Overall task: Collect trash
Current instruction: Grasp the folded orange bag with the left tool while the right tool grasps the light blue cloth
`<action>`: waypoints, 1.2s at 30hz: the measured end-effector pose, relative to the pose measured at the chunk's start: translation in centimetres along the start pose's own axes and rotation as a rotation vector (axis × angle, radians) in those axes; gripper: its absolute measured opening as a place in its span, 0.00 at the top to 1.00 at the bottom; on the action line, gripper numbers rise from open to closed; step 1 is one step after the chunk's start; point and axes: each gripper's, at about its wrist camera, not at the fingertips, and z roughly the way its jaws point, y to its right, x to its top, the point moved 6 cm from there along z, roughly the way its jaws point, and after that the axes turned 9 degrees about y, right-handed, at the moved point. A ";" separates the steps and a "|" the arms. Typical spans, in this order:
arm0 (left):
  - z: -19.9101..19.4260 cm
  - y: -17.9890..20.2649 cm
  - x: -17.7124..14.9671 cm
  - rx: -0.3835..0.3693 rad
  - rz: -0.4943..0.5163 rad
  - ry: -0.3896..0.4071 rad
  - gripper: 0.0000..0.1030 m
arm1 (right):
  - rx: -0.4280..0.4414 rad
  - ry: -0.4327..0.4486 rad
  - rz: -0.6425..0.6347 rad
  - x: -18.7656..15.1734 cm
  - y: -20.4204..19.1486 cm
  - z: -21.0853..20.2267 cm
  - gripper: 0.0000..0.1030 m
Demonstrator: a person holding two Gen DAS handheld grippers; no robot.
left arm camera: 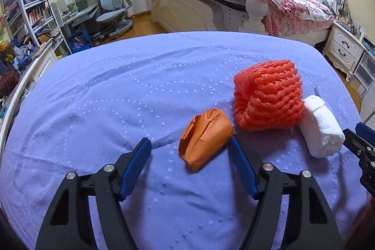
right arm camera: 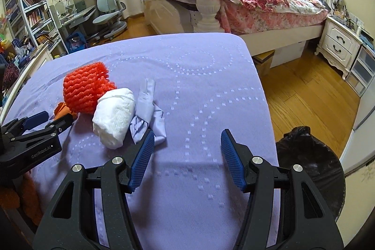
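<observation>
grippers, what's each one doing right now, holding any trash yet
left gripper: open, fingers either side of the orange paper wad, not gripping it.
right gripper: open, holding nothing, above the purple cloth.

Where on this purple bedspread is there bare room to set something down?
The bedspread is bare left of the orange paper, and toward its far edge. Also bare between the right tongs. Crowded around the red foam net, white wad and lilac scrap.
</observation>
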 end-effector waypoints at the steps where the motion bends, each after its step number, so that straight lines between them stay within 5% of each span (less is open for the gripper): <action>1: 0.1 -0.1 0.0 -0.008 -0.004 -0.004 0.36 | 0.003 0.000 -0.002 0.1 -0.1 0.2 0.44; 14: 0.0 0.0 0.1 -0.058 -0.002 0.007 0.60 | 0.016 0.036 -0.007 1.2 -1.3 0.4 0.44; 31: -0.2 -0.6 0.1 -0.080 -0.032 0.015 0.66 | 0.020 -0.005 -0.039 1.6 -3.2 1.8 0.44; 36: -0.2 -0.6 0.1 -0.084 -0.038 0.016 0.66 | 0.038 -0.023 -0.030 1.3 -3.3 2.1 0.52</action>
